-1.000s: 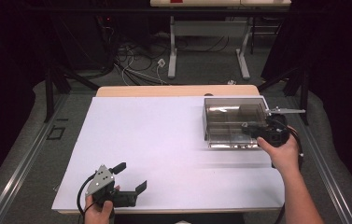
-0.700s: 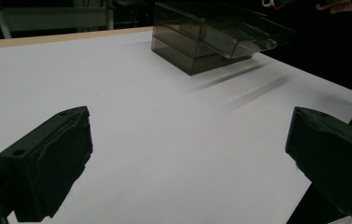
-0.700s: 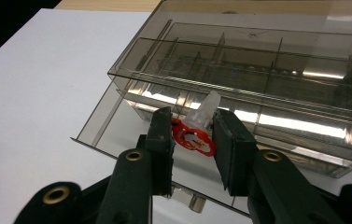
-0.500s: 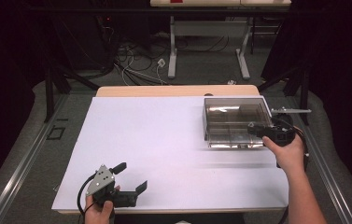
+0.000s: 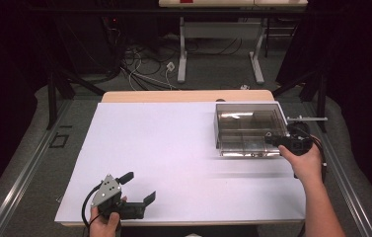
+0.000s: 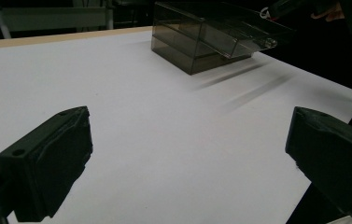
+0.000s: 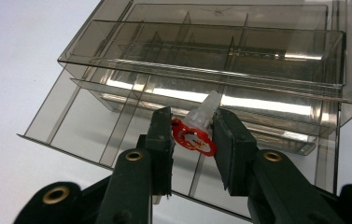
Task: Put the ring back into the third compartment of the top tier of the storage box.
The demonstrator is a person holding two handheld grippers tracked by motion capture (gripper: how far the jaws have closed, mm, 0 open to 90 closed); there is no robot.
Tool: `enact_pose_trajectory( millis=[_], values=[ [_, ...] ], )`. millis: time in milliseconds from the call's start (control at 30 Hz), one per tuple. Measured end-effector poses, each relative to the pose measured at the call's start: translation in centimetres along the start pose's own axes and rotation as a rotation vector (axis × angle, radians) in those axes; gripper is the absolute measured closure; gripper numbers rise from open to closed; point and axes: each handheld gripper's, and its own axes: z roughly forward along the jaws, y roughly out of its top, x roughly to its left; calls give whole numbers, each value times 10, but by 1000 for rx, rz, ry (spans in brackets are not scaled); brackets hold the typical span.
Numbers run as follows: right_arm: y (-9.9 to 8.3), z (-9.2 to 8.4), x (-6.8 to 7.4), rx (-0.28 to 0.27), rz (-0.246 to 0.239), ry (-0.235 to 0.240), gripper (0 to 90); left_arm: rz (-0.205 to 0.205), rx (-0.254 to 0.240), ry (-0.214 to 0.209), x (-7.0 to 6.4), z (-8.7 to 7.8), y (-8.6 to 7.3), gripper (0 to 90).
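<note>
A smoky clear plastic organiser box (image 5: 247, 129) with divided trays sits at the back right of the white table top (image 5: 173, 148). My right gripper (image 5: 276, 139) is at the box's right front corner, shut on a small clear tube (image 7: 204, 112) with a red ring cap (image 7: 193, 140). In the right gripper view the tube hangs above a pulled-out tray (image 7: 94, 135) with dividers. My left gripper (image 5: 138, 186) rests near the front left edge, open, with nothing between its jaws. From the left gripper view the box (image 6: 211, 35) lies far ahead on the right.
A wooden strip (image 5: 188, 96) borders the table's far edge. Cables (image 5: 144, 64) and desk legs (image 5: 182, 54) stand on the floor beyond it. A thin metal rod (image 5: 307, 119) sticks out to the right of the box.
My right hand has drifted slightly to the right beside the box, still holding the tube. The left gripper has kept still.
</note>
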Motion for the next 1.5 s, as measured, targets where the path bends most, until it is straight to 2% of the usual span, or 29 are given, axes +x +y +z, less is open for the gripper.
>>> enact_pose_trajectory(
  millis=[67, 100, 567, 733, 1133, 1500],
  values=[
    [-1, 1, -1, 7, 12, -1, 689, -4, -1, 0, 0, 0, 0, 7],
    [-2, 2, -3, 13, 9, -17, 688, -5, -1, 0, 0, 0, 0, 8],
    [-5, 6, -11, 18, 18, -57, 687, -3, 0, 0, 0, 0, 0, 8],
    [-6, 7, -14, 24, 35, -58, 686, -1, 1, 0, 0, 0, 0, 8],
    [-7, 8, -17, 23, 33, -57, 682, 4, -2, 3, 1, 1, 0, 8],
    [-7, 10, -16, 14, 20, -74, 655, -12, 2, 6, 3, 2, 0, 8]
  ],
)
